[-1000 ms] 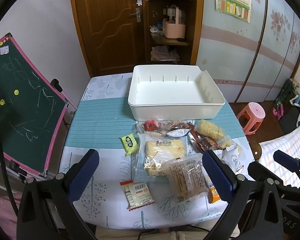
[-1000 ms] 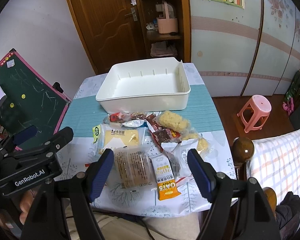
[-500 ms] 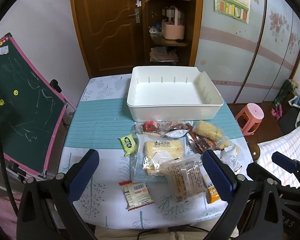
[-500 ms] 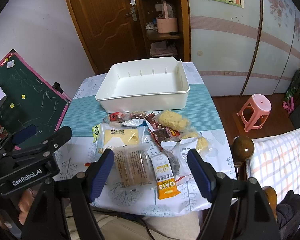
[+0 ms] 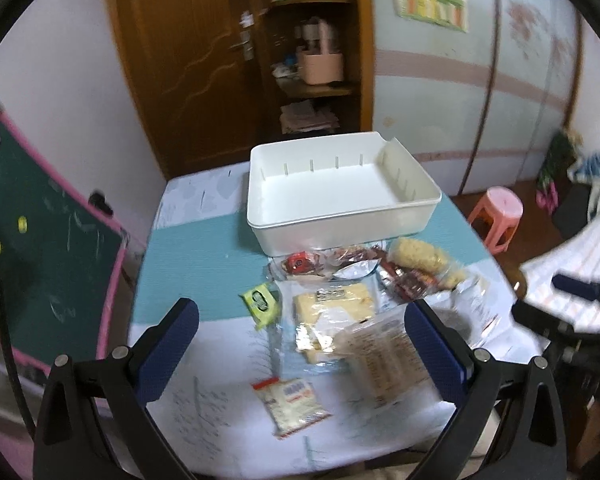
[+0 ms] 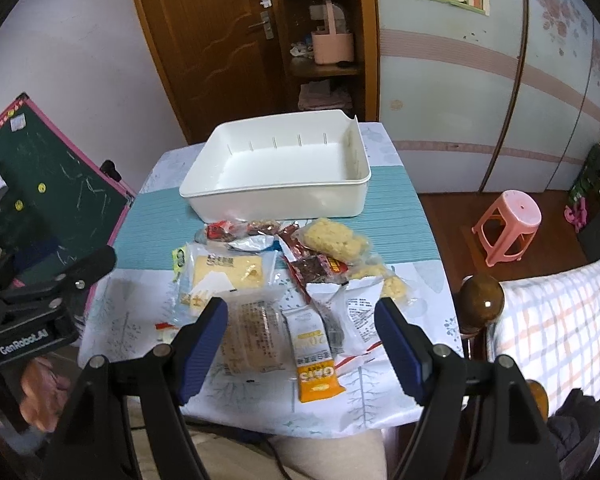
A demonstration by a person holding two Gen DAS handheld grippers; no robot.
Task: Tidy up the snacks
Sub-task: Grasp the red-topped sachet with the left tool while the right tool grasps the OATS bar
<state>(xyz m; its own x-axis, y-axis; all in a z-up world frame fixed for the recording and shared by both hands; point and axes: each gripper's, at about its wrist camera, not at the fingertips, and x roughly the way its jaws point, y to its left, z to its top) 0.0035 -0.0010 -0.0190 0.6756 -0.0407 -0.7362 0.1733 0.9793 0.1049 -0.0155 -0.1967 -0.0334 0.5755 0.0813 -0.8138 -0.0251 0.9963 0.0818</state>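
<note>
Several snack packets (image 6: 284, 280) lie in a loose heap on the tabletop (image 6: 392, 236), just in front of a white plastic bin (image 6: 276, 184) that stands empty at the far side. Among them are a clear bag of pale yellow wafers (image 6: 228, 272), a crinkled pack of dry noodle cake (image 6: 334, 240), a dark red wrapper (image 6: 316, 270), a flat clear pack of tan biscuits (image 6: 252, 336) and a slim white and orange oat bar (image 6: 314, 360). Off to the left of the heap sit a small green sachet (image 5: 260, 302) and a little red-edged packet (image 5: 292, 404), apart from the rest.

A cloth covers the tabletop, pale with a leaf print and a broad ribbed teal band. The bin is rectangular, smooth, with rounded corners and shallow ribs along its inner walls.

Both tools hover over the near edge: the left gripper (image 5: 300, 344) and the right gripper (image 6: 300, 340) each have jaws spread wide, blue ridged pads clamped on nothing.

Behind stand a brown wooden door (image 6: 204, 40), open shelves with a pink caddy (image 6: 332, 46), a chalkboard (image 6: 52, 196) at left and a pink plastic stool (image 6: 508, 220) on the floor.
</note>
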